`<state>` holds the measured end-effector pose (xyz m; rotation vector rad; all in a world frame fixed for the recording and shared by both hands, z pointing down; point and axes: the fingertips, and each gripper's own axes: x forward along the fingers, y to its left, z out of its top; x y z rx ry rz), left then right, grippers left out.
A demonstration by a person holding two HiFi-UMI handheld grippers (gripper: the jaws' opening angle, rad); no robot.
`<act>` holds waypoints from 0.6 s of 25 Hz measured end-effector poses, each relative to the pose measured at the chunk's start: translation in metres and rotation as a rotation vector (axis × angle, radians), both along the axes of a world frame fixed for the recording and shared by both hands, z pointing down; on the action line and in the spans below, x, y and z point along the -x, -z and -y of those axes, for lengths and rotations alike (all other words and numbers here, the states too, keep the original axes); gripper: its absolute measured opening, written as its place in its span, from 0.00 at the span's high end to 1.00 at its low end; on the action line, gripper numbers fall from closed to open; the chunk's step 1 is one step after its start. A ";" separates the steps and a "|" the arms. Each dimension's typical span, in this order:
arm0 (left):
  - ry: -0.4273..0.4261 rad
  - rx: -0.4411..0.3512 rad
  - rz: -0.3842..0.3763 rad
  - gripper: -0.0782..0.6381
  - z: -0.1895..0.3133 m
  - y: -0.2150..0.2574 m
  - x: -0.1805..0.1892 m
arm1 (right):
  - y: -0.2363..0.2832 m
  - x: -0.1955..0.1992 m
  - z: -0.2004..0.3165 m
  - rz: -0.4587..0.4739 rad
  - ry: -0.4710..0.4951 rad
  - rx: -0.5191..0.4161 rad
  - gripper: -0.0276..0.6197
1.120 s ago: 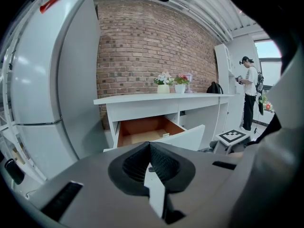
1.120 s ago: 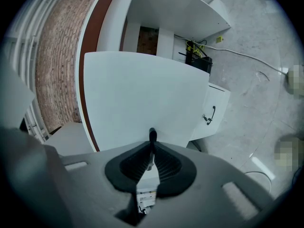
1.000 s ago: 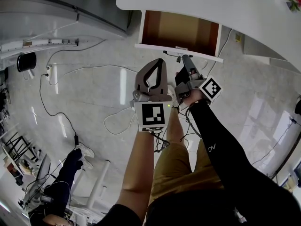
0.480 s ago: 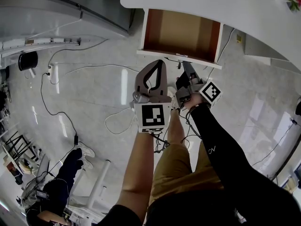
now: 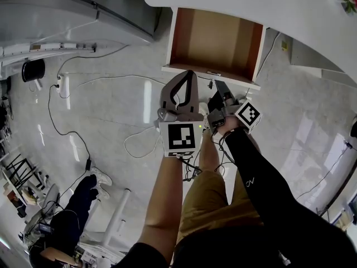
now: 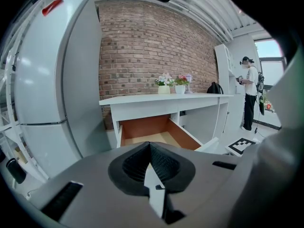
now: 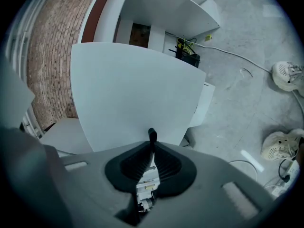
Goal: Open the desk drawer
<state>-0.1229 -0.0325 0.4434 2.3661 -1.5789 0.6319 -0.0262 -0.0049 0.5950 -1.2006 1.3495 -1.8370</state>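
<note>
Drawer (image 5: 177, 38) stands pulled out from under the white desk (image 5: 251, 4), its brown inside open to the head view; its white front panel (image 5: 189, 70) faces the person. Right gripper (image 5: 218, 86) points at that panel, which fills the right gripper view (image 7: 133, 94); its jaws are pressed together on the small dark handle (image 7: 152, 135), whose end pokes out just past the tips. Left gripper (image 5: 191, 76) hangs just beside the right one, near the panel's edge and to the left of the handle; its jaws are closed on each other with nothing between them, and the open drawer (image 6: 142, 127) lies beyond their tips in the left gripper view.
</note>
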 end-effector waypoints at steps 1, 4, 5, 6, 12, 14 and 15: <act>-0.002 -0.001 -0.001 0.88 0.000 0.000 -0.001 | 0.000 0.000 -0.002 0.001 -0.001 0.007 0.92; -0.009 -0.002 -0.002 0.88 -0.002 0.000 -0.004 | -0.001 0.002 -0.011 0.010 -0.004 0.027 0.92; -0.010 -0.002 -0.003 0.88 -0.003 0.000 -0.005 | -0.002 0.002 -0.014 0.007 0.001 0.028 0.92; -0.012 -0.002 -0.003 0.88 -0.004 -0.001 -0.006 | -0.003 0.001 -0.017 0.003 0.005 0.029 0.92; -0.016 -0.004 0.003 0.88 -0.004 -0.002 -0.009 | -0.011 0.003 -0.026 -0.002 0.021 0.034 0.92; -0.012 -0.011 0.008 0.88 -0.002 0.001 -0.011 | -0.010 0.004 -0.027 0.004 0.025 0.032 0.92; -0.007 -0.014 0.010 0.88 -0.002 0.003 -0.011 | -0.009 0.004 -0.029 0.008 0.026 0.033 0.92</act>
